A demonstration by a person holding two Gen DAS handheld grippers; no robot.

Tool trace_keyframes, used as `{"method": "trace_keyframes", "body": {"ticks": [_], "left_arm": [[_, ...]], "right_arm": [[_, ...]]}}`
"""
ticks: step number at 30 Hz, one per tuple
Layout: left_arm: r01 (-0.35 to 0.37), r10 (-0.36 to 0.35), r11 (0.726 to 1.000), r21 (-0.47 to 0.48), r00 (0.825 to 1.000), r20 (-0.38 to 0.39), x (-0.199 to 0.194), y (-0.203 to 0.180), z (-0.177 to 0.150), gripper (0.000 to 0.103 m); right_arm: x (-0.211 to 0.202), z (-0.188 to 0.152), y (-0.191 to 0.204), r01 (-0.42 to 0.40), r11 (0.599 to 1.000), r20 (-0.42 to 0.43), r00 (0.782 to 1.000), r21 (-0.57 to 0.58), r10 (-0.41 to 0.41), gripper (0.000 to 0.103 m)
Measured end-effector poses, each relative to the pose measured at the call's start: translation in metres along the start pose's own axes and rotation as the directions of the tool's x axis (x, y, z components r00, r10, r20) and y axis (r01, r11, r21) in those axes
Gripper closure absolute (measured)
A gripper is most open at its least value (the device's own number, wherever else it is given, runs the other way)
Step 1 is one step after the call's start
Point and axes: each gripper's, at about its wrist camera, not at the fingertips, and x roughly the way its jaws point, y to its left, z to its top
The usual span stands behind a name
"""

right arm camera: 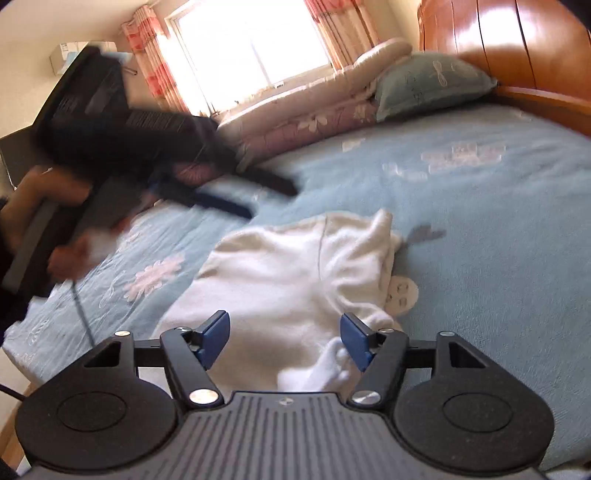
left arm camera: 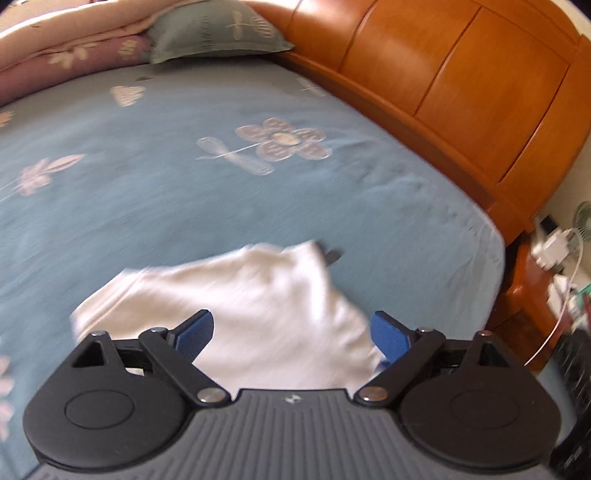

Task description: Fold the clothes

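- Left gripper (left arm camera: 291,332) hangs over the near part of the garment (left arm camera: 236,306), its blue pads (left arm camera: 195,334) spread wide and gripping nothing; cloth shows between them from above, but neither pad presses on it.
- Seen from the right wrist, the left gripper (right arm camera: 266,199) is a dark blur held by a hand (right arm camera: 70,254), raised above the sheet and well to the left of the garment.
- Right gripper (right arm camera: 284,341) also stands spread, low over the garment's near edge (right arm camera: 288,288); a white fold of cloth (right arm camera: 328,365) lies just beside its right pad (right arm camera: 354,338), and whether it touches the pad I cannot tell.
- The garment, white and rumpled, lies on the blue sheet (left arm camera: 147,192) near the bed's front edge, partly folded over itself, with one thick crease running across its top.
- A small grey scrap (right arm camera: 424,234) lies on the sheet just beyond the garment's far right corner.
- Flower prints (left arm camera: 280,142) dot the sheet past the garment.
- Beyond the garment, at the head of the bed, a green pillow (left arm camera: 218,29) leans by a rolled pink quilt (left arm camera: 74,55).
- A wooden headboard (left arm camera: 461,81) runs along the sheet's right side.
- Behind the quilt, a bright window (right arm camera: 251,40) with pink curtains (right arm camera: 155,59) shows.
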Motion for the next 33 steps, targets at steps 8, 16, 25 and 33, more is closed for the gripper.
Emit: {"method": "trace_keyframes", "body": {"ticks": [8, 16, 25, 33], "left_arm": [[-0.093, 0.095, 0.986, -0.141, 0.995, 0.008, -0.048, 0.031, -0.063, 0.011], [-0.232, 0.246, 0.955, -0.186, 0.968, 0.056, -0.069, 0.039, -0.098, 0.010], [-0.230, 0.270, 0.915, -0.332, 0.959, 0.080, -0.093, 0.071, -0.143, 0.009], [-0.178, 0.223, 0.918, -0.355, 0.971, 0.089, -0.089, 0.078, -0.157, 0.009]], "right_arm": [[0.015, 0.008, 0.014, 0.133, 0.990, -0.119, 0.983, -0.042, -0.138, 0.025], [0.010, 0.001, 0.078, -0.111, 0.989, -0.202, 0.975, -0.102, 0.088, 0.021], [0.030, -0.041, 0.136, -0.214, 0.968, -0.405, 0.903, -0.132, 0.145, 0.017], [-0.020, -0.019, 0.087, 0.089, 0.986, -0.252, 0.960, -0.142, -0.123, 0.015]]}}
